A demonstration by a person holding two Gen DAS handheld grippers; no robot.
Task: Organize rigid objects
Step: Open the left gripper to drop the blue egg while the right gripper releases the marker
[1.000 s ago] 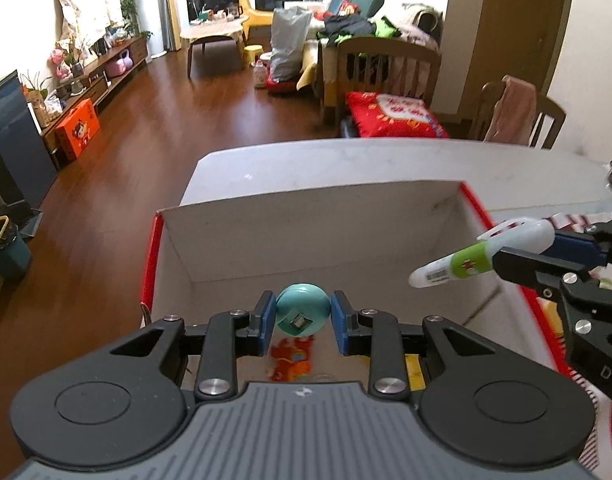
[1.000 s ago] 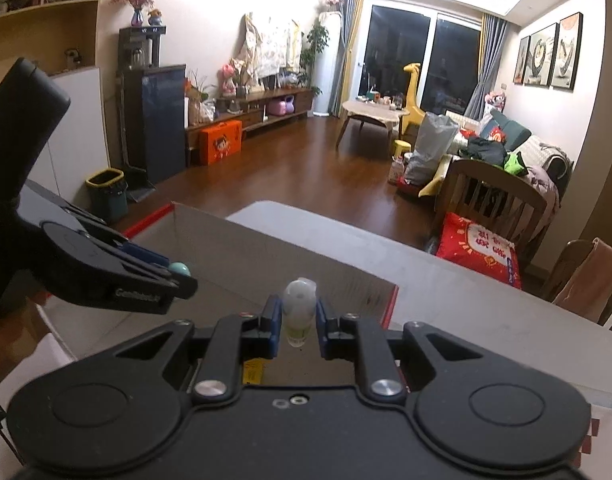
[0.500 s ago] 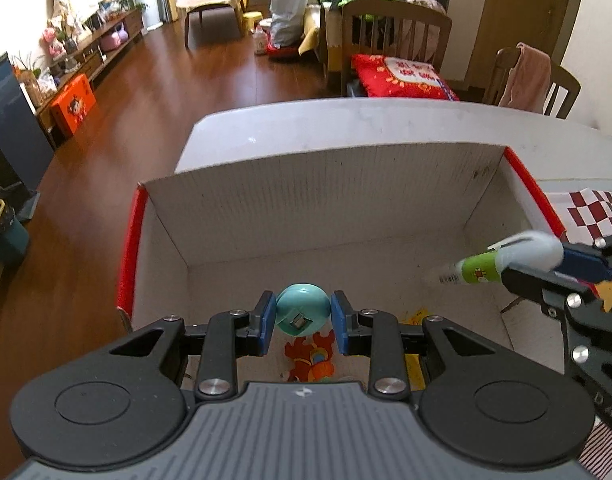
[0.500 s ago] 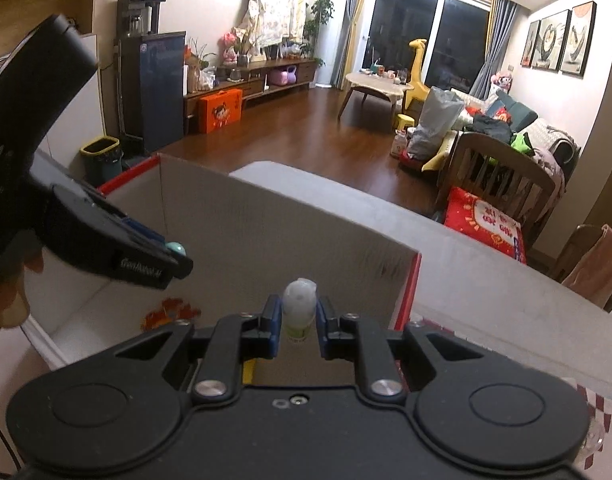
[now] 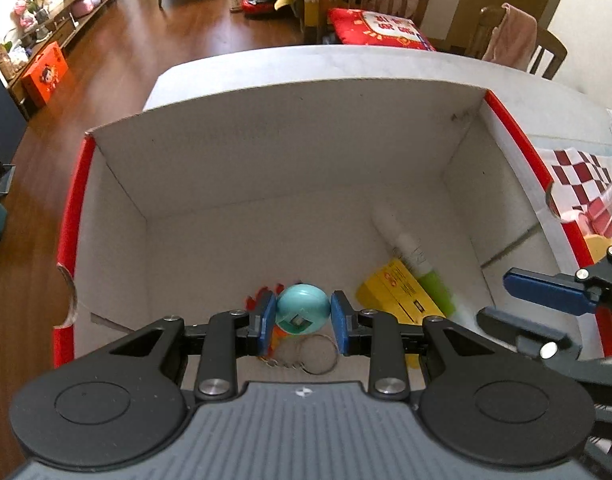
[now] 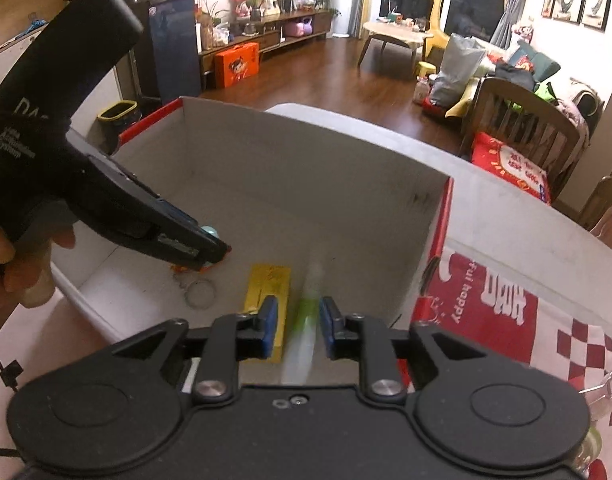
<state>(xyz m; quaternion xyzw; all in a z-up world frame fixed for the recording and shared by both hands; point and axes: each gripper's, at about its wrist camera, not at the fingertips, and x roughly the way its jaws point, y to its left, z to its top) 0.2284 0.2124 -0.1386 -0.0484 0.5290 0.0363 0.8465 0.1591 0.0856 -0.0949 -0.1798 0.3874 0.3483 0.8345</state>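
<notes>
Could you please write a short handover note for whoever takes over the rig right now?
Left gripper: shut on the teal ball, low inside the cardboard box.
Right gripper: jaws opening; the green-and-white tube is blurred between them, pads clear of it.
Already in the box: yellow packet, key ring.
Left: let go of the ball, withdraw both grippers.

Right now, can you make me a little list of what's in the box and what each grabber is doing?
box: white cardboard box with red edges, open top, on a table
left gripper: fingers shut on a teal ball, low inside the box
right gripper: fingers opening; green and white tube blurred between them, pads not touching it
tube: inside the box, next to the yellow packet
also in box: yellow packet, key ring
</notes>
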